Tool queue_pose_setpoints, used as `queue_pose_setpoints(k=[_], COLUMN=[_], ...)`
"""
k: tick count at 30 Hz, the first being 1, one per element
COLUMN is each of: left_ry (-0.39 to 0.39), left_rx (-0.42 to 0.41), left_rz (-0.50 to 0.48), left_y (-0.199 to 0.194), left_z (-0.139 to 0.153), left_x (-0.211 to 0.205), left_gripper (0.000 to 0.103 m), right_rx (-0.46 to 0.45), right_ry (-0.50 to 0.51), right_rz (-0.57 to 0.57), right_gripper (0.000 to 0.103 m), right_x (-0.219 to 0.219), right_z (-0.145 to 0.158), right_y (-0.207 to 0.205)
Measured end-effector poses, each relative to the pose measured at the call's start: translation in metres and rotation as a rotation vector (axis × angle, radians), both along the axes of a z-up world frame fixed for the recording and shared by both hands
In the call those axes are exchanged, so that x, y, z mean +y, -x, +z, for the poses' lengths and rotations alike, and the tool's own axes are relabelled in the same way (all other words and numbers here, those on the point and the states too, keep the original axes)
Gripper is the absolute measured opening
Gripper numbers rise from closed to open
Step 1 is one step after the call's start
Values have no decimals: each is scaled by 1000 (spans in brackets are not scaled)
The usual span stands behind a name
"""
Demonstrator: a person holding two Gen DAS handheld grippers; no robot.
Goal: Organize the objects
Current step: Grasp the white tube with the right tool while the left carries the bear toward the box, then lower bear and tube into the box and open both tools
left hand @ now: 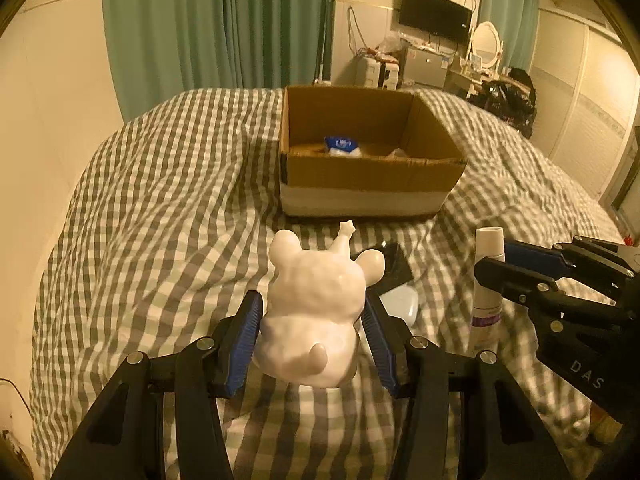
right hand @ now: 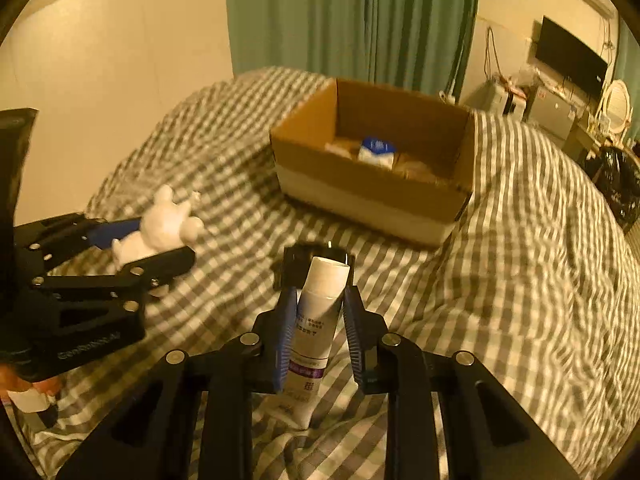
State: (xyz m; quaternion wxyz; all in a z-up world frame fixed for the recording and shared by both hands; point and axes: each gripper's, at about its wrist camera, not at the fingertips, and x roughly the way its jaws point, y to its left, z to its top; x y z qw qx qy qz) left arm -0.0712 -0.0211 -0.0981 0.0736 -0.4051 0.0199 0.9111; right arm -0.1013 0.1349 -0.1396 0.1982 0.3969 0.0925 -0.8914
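My left hand-held gripper point(left hand: 312, 332) pinched the white figurine point(left hand: 316, 312) across its body, one blue pad on each flank, its ears and raised arm pointing away from me toward the cardboard box point(left hand: 360, 184). It looked glossy and hard, like glazed ceramic or plaster, so I judged it slippery, brittle and fairly heavy for its bulk. The rounded waist was the safest place to grip; the thin arm with the star and the ears would likely snap under pressure.

My right hand-held gripper point(right hand: 318, 316) was pressed together on the white tube point(right hand: 316, 332), gripping its upper body just under the cap, with the crimped end hanging toward the checked bed cover point(right hand: 520, 260). The tube seemed light and soft-walled, so a hard squeeze could dent it or push contents out; the stiffer shoulder near the cap was the better hold.

Beyond both, the box stood open on the bed, a blue-topped item point(right hand: 376, 150) already inside. A dark flat object point(right hand: 312, 260) lay between me and the box.
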Motion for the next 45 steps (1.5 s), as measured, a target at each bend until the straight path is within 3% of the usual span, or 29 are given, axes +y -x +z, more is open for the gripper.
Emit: queue_pose_setpoints(k=[11, 19, 25, 31, 37, 45], left_ry=[-4, 13, 11, 23, 38, 43], left_rx=[115, 211, 209, 163, 70, -6], left_rz=[-60, -78, -89, -80, -79, -82], left_y=[37, 95, 146, 194, 232, 255], left_z=[66, 115, 121, 98, 51, 9], left_x=[17, 30, 33, 36, 45, 58], left_gripper=[52, 52, 52, 52, 52, 52], right_rx=[139, 231, 268, 238, 155, 62], right_ry=[5, -10, -38, -63, -93, -124], right_rz=[23, 10, 2, -8, -11, -11], right_gripper=[22, 22, 22, 22, 22, 22], right_x=[0, 7, 5, 9, 11, 13], right_z=[71, 131, 154, 146, 103, 47], right_y=[19, 73, 121, 174, 222, 253])
